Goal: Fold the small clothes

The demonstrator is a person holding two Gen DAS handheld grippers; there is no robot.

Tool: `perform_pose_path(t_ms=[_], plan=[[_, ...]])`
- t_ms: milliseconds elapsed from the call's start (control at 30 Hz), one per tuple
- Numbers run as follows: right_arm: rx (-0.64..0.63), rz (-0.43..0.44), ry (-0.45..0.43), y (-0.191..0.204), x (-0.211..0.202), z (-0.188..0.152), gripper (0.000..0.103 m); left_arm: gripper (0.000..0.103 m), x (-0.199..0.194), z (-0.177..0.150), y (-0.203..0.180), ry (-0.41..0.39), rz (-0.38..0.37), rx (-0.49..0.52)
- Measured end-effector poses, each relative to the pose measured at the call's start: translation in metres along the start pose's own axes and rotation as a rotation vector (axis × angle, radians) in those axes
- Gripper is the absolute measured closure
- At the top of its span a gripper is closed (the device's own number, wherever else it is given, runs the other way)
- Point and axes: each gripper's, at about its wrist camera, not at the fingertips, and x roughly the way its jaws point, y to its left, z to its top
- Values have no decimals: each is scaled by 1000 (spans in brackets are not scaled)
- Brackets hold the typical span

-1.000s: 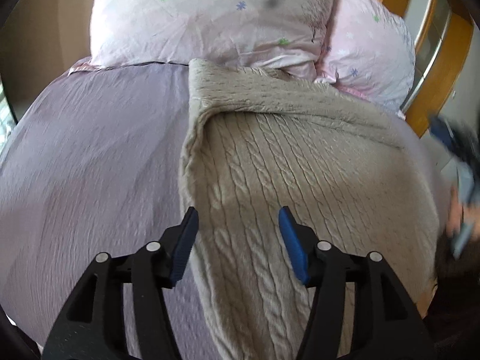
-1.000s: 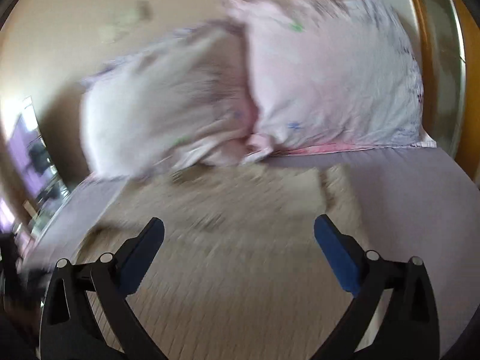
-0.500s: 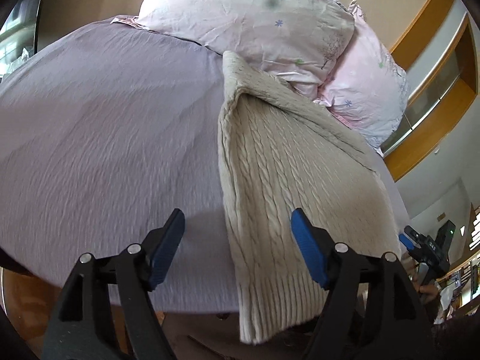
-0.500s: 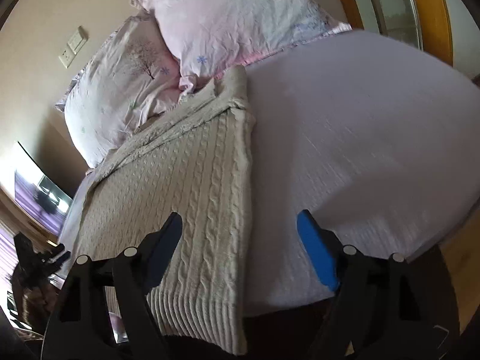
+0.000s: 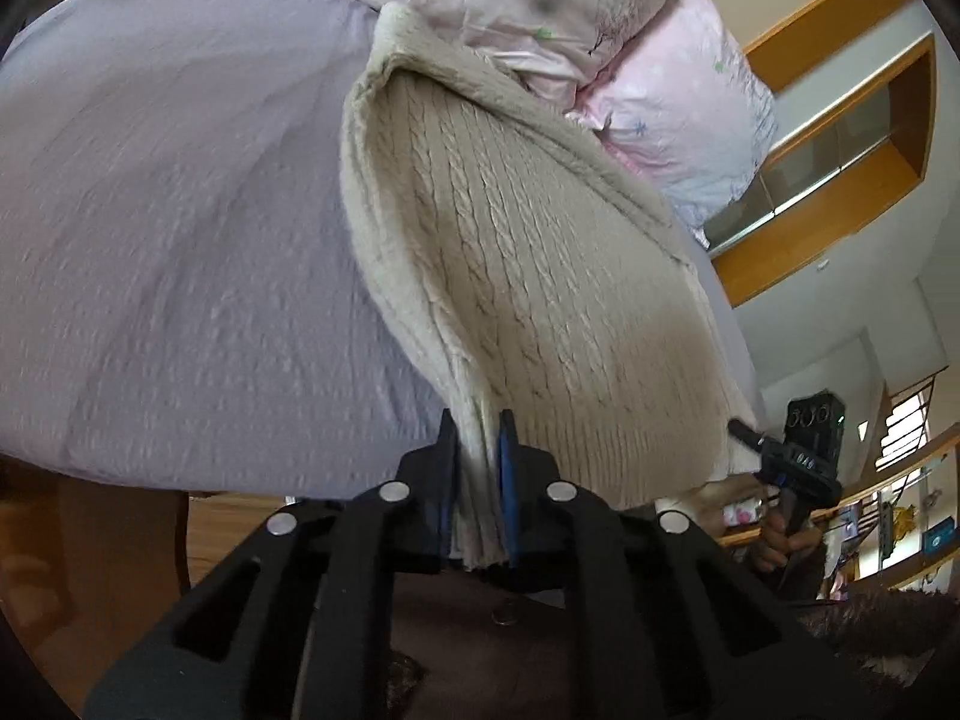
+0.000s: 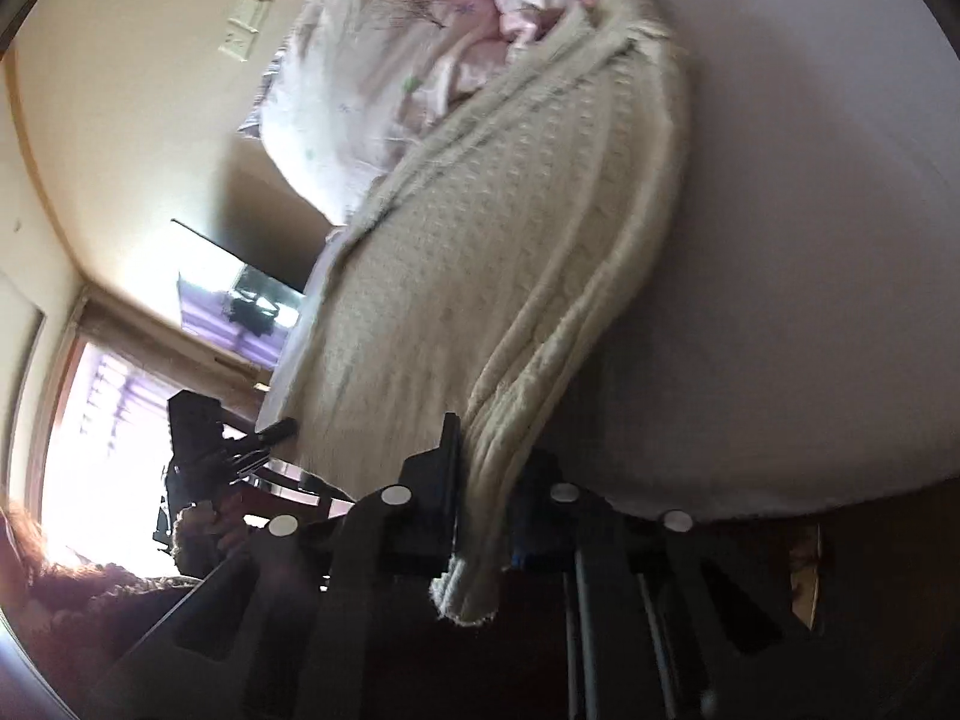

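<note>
A home bedroom. A bed with a lilac sheet (image 5: 180,252) fills most of the left wrist view, two pale pink printed pillows (image 5: 678,102) at its head in the upper right. Warm wood trim (image 5: 840,204) frames a glazed opening at right. In the right wrist view, a wall switch plate (image 6: 245,24) sits upper left, and a bright window (image 6: 102,420) (purple-tinted light) glows at lower left.

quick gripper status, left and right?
Left gripper: closed on the hem corner of the beige cable-knit sweater.
Right gripper: closed on the sweater's other hem corner.
</note>
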Motion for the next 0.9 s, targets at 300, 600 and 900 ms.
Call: perform_pose_path(t_ms=[300, 600, 900], plan=[[-142, 44, -335, 47, -27, 122, 94, 94, -15, 121, -34, -248, -37, 147], [205, -293, -333, -52, 74, 297, 83, 93, 111, 288, 9, -229, 211, -28], [-85, -251, -486, -6, 43, 261, 10, 42, 58, 249, 19, -264, 138, -27]])
